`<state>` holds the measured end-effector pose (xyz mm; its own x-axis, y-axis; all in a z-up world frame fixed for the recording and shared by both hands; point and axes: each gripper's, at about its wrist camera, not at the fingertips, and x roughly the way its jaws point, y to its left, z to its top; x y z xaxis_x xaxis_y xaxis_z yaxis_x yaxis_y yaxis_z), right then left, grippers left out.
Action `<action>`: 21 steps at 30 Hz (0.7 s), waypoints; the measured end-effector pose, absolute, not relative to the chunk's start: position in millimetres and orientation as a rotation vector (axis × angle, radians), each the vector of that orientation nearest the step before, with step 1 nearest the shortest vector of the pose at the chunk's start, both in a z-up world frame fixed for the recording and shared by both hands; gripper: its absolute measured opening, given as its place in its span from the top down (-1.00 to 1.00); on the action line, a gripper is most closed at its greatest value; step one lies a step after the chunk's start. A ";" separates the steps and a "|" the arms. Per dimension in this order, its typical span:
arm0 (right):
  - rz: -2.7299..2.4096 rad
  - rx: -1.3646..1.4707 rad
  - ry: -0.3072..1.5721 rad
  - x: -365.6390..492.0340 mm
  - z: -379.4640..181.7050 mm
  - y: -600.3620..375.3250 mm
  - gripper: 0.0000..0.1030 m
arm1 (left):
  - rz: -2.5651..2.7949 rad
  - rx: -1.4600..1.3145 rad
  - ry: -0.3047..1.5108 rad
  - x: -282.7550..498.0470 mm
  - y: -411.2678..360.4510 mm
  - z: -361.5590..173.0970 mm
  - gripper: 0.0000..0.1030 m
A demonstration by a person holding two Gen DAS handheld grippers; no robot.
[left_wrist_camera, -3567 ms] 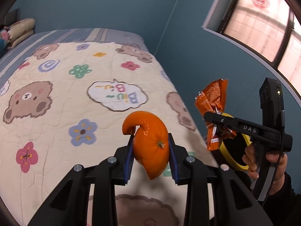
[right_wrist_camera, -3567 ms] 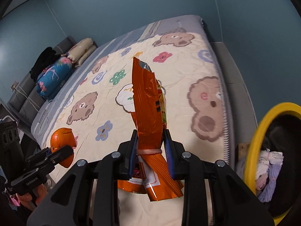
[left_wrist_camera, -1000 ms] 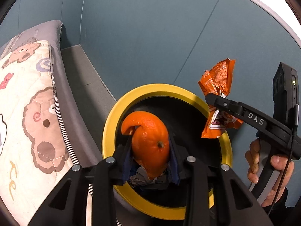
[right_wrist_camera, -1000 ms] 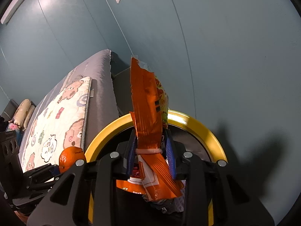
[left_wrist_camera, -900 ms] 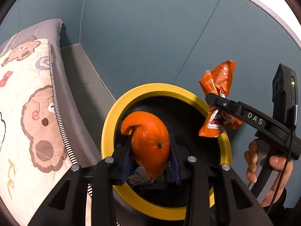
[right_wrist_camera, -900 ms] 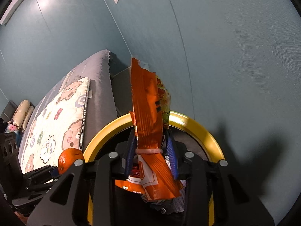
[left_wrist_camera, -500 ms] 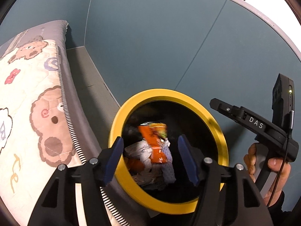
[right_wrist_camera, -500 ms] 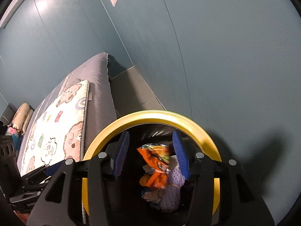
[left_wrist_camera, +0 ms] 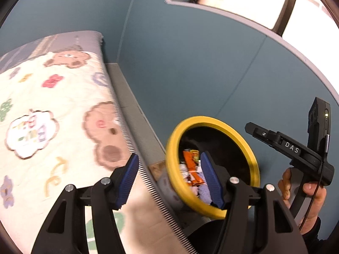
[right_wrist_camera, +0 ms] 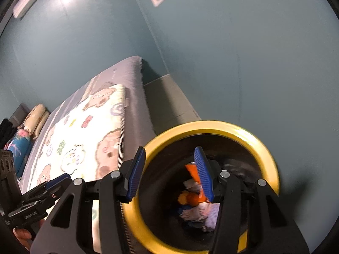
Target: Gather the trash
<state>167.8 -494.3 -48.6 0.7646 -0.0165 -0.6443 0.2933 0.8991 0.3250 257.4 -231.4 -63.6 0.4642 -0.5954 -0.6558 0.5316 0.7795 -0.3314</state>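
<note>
A black trash bin with a yellow rim (left_wrist_camera: 211,120) (right_wrist_camera: 211,124) stands on the floor between the bed and the blue wall. An orange snack wrapper (left_wrist_camera: 191,167) (right_wrist_camera: 191,169) and an orange peel (right_wrist_camera: 186,198) lie inside it on crumpled tissues. My left gripper (left_wrist_camera: 169,177) is open and empty, above the bin's left edge. My right gripper (right_wrist_camera: 169,172) is open and empty over the bin's mouth; it also shows in the left wrist view (left_wrist_camera: 275,139), held by a hand.
A bed with a cream bear-pattern quilt (left_wrist_camera: 53,116) (right_wrist_camera: 84,131) lies to the left of the bin. Pillows (right_wrist_camera: 31,118) sit at its far end. The blue wall (left_wrist_camera: 201,63) stands behind the bin, with a window (left_wrist_camera: 254,0) above.
Both grippers opened and dropped the orange peel and the snack wrapper into the bin. Since then both views have swung left, away from the bin toward the bed.
</note>
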 end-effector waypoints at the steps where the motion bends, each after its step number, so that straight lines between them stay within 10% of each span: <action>1: -0.159 0.418 0.684 168.7 -45.2 -486.2 0.11 | -0.675 -0.092 0.828 254.9 -218.8 -60.2 -0.12; 21: 0.174 0.238 0.631 169.7 20.6 -297.9 0.04 | -0.379 -0.191 0.635 193.4 -38.5 -14.4 -0.12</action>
